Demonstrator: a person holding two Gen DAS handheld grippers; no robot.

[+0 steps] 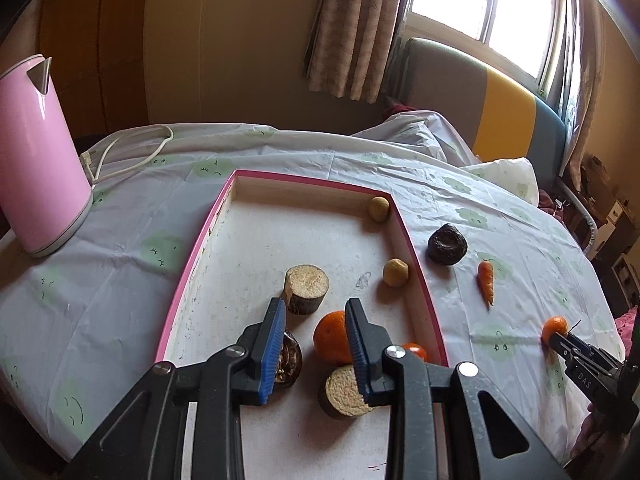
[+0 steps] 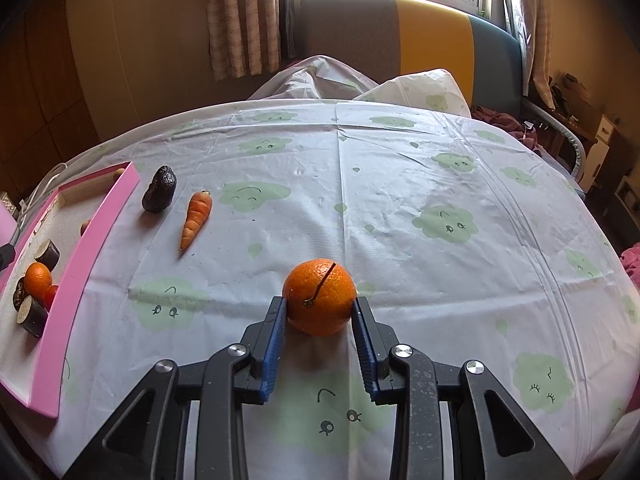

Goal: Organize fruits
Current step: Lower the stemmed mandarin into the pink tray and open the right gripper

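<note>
My right gripper [image 2: 320,312] is shut on an orange with a stem [image 2: 320,302] that rests on the tablecloth; both also show far right in the left wrist view, the orange [image 1: 555,327] at the fingertips. My left gripper [image 1: 316,328] is open and empty above the pink-rimmed tray [image 1: 416,256]. In the tray lie another orange [image 1: 331,337], a small red fruit [image 1: 416,351], two tan balls [image 1: 396,273], cut log-like pieces [image 1: 306,288] and a dark round piece [image 1: 289,360]. On the cloth outside the tray lie a carrot [image 2: 196,218] and a dark avocado [image 2: 160,195].
A pink kettle [image 1: 38,160] with a white cord [image 1: 132,156] stands at the table's far left. A sofa [image 2: 400,36] and a window are behind the table. The cloud-print tablecloth [image 2: 440,184] stretches right of the orange.
</note>
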